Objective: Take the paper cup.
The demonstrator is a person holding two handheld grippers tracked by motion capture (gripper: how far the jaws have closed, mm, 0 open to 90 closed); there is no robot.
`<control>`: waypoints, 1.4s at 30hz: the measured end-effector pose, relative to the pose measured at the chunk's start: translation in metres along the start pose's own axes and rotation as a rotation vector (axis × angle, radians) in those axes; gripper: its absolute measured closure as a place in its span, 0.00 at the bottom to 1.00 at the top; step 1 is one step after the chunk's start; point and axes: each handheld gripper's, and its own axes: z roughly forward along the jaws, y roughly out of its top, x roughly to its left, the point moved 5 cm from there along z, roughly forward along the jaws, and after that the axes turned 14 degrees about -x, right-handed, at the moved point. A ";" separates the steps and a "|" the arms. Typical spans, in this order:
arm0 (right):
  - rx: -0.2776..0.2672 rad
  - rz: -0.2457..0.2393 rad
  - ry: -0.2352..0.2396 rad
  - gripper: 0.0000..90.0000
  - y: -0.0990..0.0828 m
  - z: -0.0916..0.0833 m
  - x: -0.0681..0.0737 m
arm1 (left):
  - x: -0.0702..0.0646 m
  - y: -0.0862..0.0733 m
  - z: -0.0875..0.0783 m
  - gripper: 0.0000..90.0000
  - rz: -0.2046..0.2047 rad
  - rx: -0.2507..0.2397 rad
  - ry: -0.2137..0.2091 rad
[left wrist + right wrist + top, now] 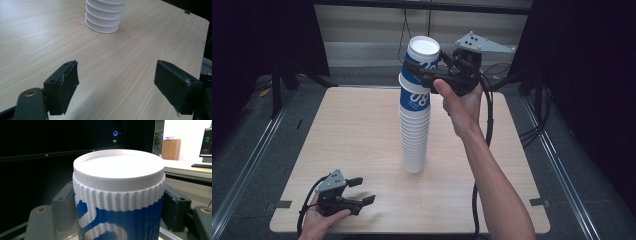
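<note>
L gripper [362, 191] near table [362, 125] front edge

In the left gripper view we lose the stack [105, 17] at twelve o'clock, where the top edge cuts it after a few rims. In the right gripper view the top cup [120, 195] runs off at six o'clock, hiding its print and most of both jaws. In the high view the right forearm [497, 185] leaves at five o'clock, and the cup lettering stays too small to read.
</note>
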 end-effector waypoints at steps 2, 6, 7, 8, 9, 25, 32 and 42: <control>-0.005 0.005 -0.001 0.30 0.002 -0.001 0.000 | 0.000 0.000 0.000 0.21 -0.001 -0.001 -0.001; -0.011 0.009 -0.004 0.30 0.005 -0.003 -0.001 | 0.000 0.000 0.000 0.21 -0.003 -0.003 0.000; -0.016 0.008 -0.003 0.30 0.005 -0.004 -0.002 | 0.000 0.000 0.000 0.21 -0.002 -0.003 0.000; -0.023 0.014 -0.004 0.30 0.007 -0.004 -0.002 | 0.000 0.000 0.000 0.21 -0.002 -0.002 0.000; -0.026 0.017 -0.006 0.30 0.008 -0.005 -0.002 | 0.000 0.000 0.000 0.21 -0.003 -0.003 0.000; -0.041 0.011 -0.039 0.30 0.021 -0.027 -0.010 | -0.001 0.000 0.000 0.21 0.004 -0.002 -0.003; -0.052 0.015 -0.061 0.30 0.020 -0.043 -0.019 | -0.001 0.001 0.000 0.21 0.006 -0.006 -0.003; -0.058 0.009 -0.086 0.30 0.014 -0.067 -0.024 | -0.003 0.006 -0.001 0.20 0.003 -0.024 -0.003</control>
